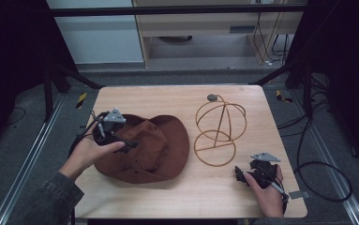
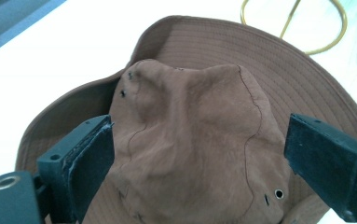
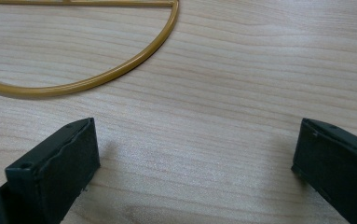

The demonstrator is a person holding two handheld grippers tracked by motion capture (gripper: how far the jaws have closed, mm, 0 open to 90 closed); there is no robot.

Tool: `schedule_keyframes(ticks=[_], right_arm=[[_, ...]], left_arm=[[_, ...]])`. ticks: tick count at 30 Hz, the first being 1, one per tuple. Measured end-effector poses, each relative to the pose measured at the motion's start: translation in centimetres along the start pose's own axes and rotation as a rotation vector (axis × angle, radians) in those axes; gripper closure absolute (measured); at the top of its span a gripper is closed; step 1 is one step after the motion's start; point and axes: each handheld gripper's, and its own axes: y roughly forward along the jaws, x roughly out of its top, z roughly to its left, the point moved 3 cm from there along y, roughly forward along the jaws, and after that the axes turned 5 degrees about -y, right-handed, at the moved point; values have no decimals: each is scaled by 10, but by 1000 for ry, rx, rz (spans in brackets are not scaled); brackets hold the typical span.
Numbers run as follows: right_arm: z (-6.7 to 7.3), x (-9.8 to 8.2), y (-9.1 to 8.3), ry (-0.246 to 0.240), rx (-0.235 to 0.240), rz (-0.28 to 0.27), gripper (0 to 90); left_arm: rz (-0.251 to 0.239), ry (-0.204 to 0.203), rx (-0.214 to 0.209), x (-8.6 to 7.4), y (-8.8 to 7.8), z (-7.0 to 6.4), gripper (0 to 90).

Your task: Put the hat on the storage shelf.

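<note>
Hat (image 1: 156, 152), brown w/ wide brim, lies crown-up on the wooden surface (image 1: 177, 101), left half. Left hand-held gripper (image 1: 131, 145) sits over the hat's left side, held by the left hand (image 1: 84, 154); grey plate on top. In the left gripper view its jaws stand wide apart, one each side of the crumpled crown (image 2: 192, 135), nothing clamped btwn them; can't tell if the pads touch the fabric. Brim (image 2: 278, 60) spreads out beyond the jaws, small eyelets visible on the crown.

Wire hat stand (image 1: 219, 127), gold-coloured, stands just right of the hat, apart from the brim: round base ring flat on the surface, dome of hoops above.

Right hand-held gripper (image 1: 241, 174) rests near the front right of the surface, in the right hand (image 1: 267, 190), below and right of the stand's base. Right gripper view: jaws wide open, empty, bare wood btwn them; the base ring (image 3: 120, 70) curves ahead of the left jaw, not touching.
</note>
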Motion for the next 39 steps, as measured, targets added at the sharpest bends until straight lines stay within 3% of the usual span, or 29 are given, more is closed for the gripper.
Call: schedule_keyframes(ticks=[9,11,17,30,39], right_arm=[[0,0,0,0,0,0,4],[0,0,0,0,0,0,4],[0,0,0,-1,1,0,4],[0,0,0,-1,2,0,4],[0,0,0,-2,3,0,4]], left_arm=[[48,36,25,18,18,-6,78],[72,57,25,19,21,-7,77],[115,66,26,21,34,-10,82],[219,33,58,8,52,-3,134],[218,14,52,5,57,-1,254]])
